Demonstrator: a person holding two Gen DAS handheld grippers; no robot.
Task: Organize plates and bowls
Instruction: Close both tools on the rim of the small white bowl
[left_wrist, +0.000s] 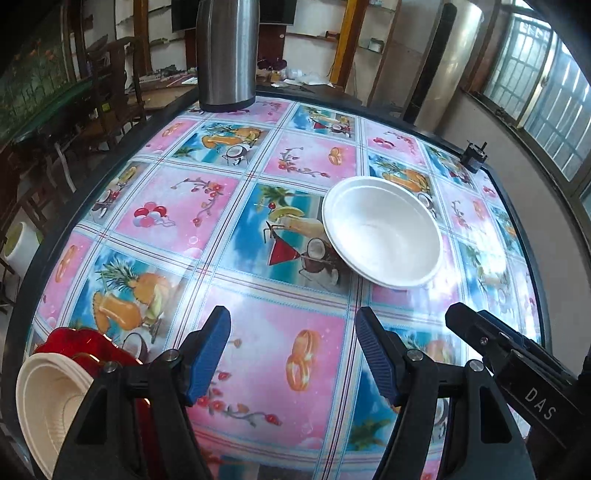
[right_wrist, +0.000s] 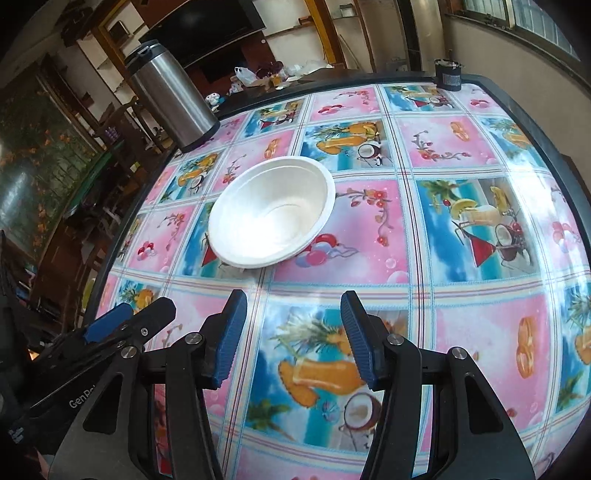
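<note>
A white bowl (left_wrist: 382, 230) stands upright on the patterned table; it also shows in the right wrist view (right_wrist: 273, 210). My left gripper (left_wrist: 293, 349) is open and empty, a short way in front of the bowl and to its left. My right gripper (right_wrist: 293, 332) is open and empty, in front of the bowl and to its right. At the lower left of the left wrist view a cream ridged bowl (left_wrist: 44, 402) lies on a red plate (left_wrist: 81, 343), beside my left finger. The right gripper's tip (left_wrist: 465, 321) shows at the left view's right.
A tall steel flask (left_wrist: 227, 55) stands at the table's far edge, also in the right wrist view (right_wrist: 170, 96). A small dark jar (right_wrist: 448, 75) sits at the far right corner. The table's dark rim (left_wrist: 22, 295) runs around. Chairs and shelves stand beyond.
</note>
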